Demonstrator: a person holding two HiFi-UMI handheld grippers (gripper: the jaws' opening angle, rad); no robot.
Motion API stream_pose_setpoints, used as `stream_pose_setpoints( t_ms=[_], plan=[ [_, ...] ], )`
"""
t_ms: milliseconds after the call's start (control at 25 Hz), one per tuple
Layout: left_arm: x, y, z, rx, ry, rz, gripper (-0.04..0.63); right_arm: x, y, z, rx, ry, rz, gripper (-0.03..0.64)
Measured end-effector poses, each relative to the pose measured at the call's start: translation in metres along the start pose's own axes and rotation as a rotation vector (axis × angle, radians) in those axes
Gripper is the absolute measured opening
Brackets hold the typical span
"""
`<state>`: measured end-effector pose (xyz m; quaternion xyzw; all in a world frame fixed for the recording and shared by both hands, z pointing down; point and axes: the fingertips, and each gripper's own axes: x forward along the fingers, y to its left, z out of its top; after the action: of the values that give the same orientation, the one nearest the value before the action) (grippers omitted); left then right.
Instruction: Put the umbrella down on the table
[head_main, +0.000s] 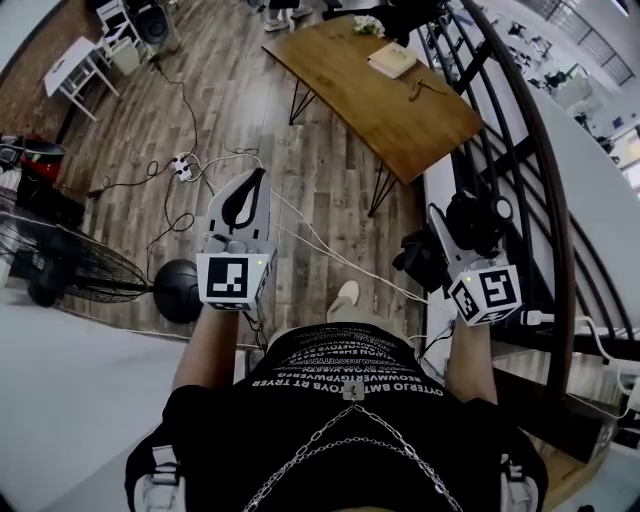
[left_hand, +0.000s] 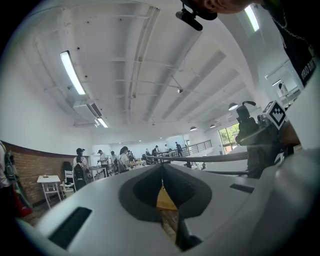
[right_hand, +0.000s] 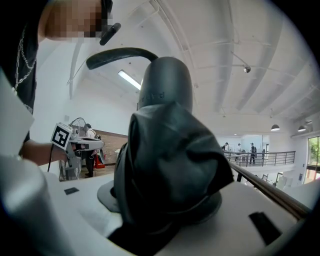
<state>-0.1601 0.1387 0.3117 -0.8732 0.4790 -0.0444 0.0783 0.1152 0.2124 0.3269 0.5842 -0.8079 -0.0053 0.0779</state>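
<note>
Our right gripper (head_main: 446, 243) squeezes the umbrella (right_hand: 170, 150), with its two white jaws pressed on the folded part. We see the umbrella filling the middle of the right gripper view. Its cloth is black, soft and wrinkly, bunched up in folds. On top sits a smooth, rounded dark grey handle (right_hand: 166, 82). A thin black strap (right_hand: 117, 54) curves out from it toward the upper left of the frame.

Our left gripper (head_main: 254, 185) holds nothing. Its jaws are closed, and the tips touch. It is smooth white plastic with dark pads that make a leaf shape.

In the head view the umbrella is at the right of the frame, low down near a curved black railing (head_main: 548, 210). It is not on the table (head_main: 420, 125). We see the table well apart from it, at the upper middle of the frame. The table has a flat brown wooden top and thin black bent legs. A pale book (head_main: 392, 60) lies on it near the far end. Under us the floor (head_main: 250, 90) is made of long grey-brown wooden planks.
</note>
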Motion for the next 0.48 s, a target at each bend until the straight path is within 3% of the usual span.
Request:
stream_pose_setpoints(
  t_ms=[480],
  plan=[
    [0.077,-0.010,0.013,0.025,0.021,0.062,0.031,0.055,-0.066,-0.006,0.033,-0.007,0.096,0.238]
  ],
)
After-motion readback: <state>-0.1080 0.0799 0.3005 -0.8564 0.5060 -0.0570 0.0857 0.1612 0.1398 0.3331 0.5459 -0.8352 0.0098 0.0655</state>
